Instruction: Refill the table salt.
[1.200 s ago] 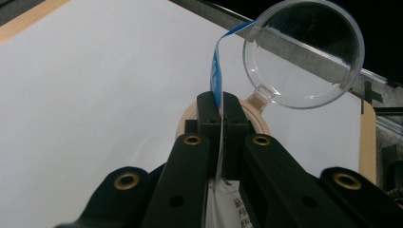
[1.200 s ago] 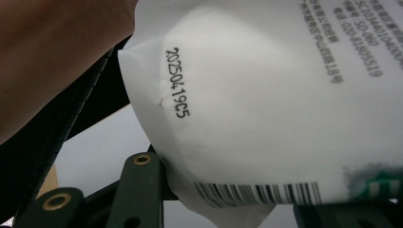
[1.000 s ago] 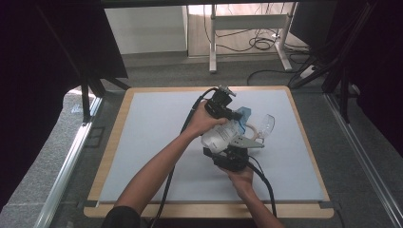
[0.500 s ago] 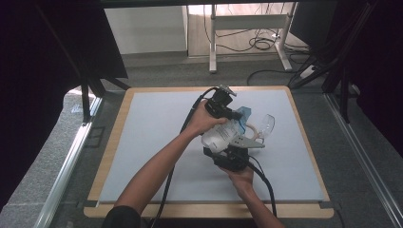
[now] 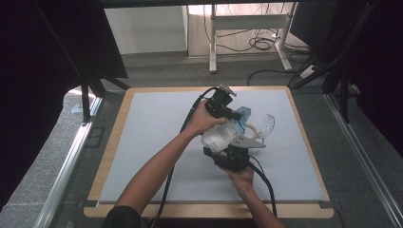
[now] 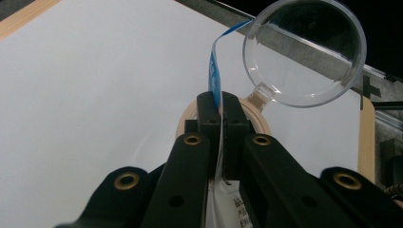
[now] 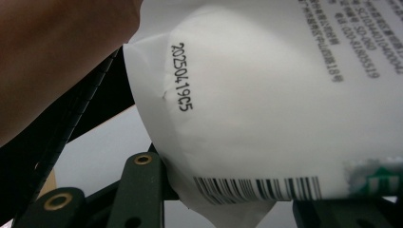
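Up close, the left gripper view shows the left tongs point(image 6: 221, 107) clenched on the blue top edge point(image 6: 212, 71) of a white pouch point(image 5: 221, 135), with a clear plastic wine glass point(image 6: 304, 52) lying on the bench point(image 6: 95, 95) beyond. From the high view, both grippers hold the pouch above the bench's middle. The right gripper view shows its printed date code and barcode point(image 7: 256, 187); the right tongs point(image 5: 233, 154) seemingly grasp the pouch's lower end, their tips hidden.

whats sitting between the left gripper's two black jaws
In the left gripper view, the left gripper is shut on the thin blue edge strip of the white plastic pouch; nothing else lies between the jaws.
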`<state>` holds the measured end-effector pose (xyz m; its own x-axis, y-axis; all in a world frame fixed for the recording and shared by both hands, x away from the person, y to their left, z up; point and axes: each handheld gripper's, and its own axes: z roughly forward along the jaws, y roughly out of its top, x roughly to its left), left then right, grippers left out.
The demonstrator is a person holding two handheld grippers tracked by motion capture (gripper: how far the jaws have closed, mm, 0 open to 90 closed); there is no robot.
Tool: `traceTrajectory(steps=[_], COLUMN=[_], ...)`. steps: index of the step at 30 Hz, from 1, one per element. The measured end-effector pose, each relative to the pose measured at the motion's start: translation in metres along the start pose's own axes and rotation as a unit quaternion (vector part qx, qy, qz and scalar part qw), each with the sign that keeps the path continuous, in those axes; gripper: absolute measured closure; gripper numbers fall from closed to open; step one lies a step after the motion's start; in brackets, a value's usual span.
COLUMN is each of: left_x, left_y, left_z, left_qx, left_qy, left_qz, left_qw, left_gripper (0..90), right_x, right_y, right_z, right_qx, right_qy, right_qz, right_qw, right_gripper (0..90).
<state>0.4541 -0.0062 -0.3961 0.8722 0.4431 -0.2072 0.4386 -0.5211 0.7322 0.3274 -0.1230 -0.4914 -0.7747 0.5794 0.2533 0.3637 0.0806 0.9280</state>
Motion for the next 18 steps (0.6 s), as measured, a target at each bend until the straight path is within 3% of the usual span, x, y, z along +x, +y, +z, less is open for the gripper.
traceTrajectory(steps=[18], left_x=[-0.0009], left_y=[-0.0001], left_z=[0.0029], left_qx=[-0.001], left_qy=[0.002], left_qz=[-0.001], left_qw=[1.0000], left_gripper=[89.9], right_x=[-0.0008], right_y=[-0.0002], right_z=[0.0007], right_qx=[-0.001], right_qy=[-0.002], right_qz=[-0.001], right_qw=[1.0000], right_gripper=[59.7])
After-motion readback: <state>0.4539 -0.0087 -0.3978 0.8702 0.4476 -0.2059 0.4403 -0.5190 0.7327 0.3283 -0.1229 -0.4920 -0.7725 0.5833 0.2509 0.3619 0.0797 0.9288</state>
